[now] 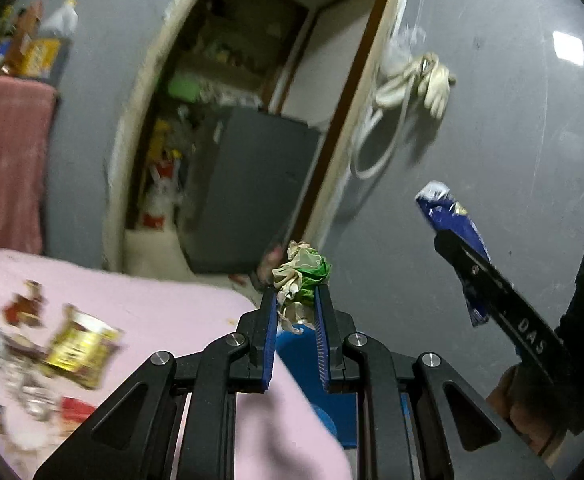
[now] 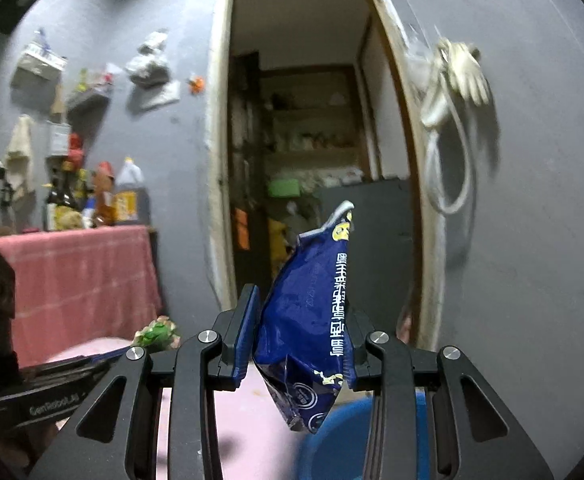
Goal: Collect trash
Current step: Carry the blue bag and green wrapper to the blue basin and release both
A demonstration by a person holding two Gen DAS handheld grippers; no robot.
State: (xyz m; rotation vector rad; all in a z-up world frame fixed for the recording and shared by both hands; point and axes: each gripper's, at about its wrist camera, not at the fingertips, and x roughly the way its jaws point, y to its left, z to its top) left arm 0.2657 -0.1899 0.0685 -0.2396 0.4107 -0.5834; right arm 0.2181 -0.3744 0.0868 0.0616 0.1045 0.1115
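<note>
My left gripper (image 1: pixel 296 300) is shut on a crumpled green and cream wrapper (image 1: pixel 302 276), held in the air past the pink table's corner. My right gripper (image 2: pixel 302 304) is shut on a blue snack bag (image 2: pixel 312 312) that stands up between its pads. In the left wrist view the blue snack bag (image 1: pixel 452 216) shows at the right, in the black right gripper (image 1: pixel 464 252), with a hand (image 1: pixel 528 404) below it. The crumpled wrapper (image 2: pixel 157 333) and the left gripper's arm appear low at the left of the right wrist view. More wrappers, among them a yellow packet (image 1: pixel 80 348), lie on the pink table (image 1: pixel 164 300).
A blue bin (image 2: pixel 344 436) sits low beneath both grippers. An open doorway (image 2: pixel 304 140) with a dark cabinet (image 1: pixel 252 192) is ahead. A red-clothed table (image 2: pixel 76 276) with bottles stands left. White rope and a glove (image 2: pixel 460 76) hang on the grey wall.
</note>
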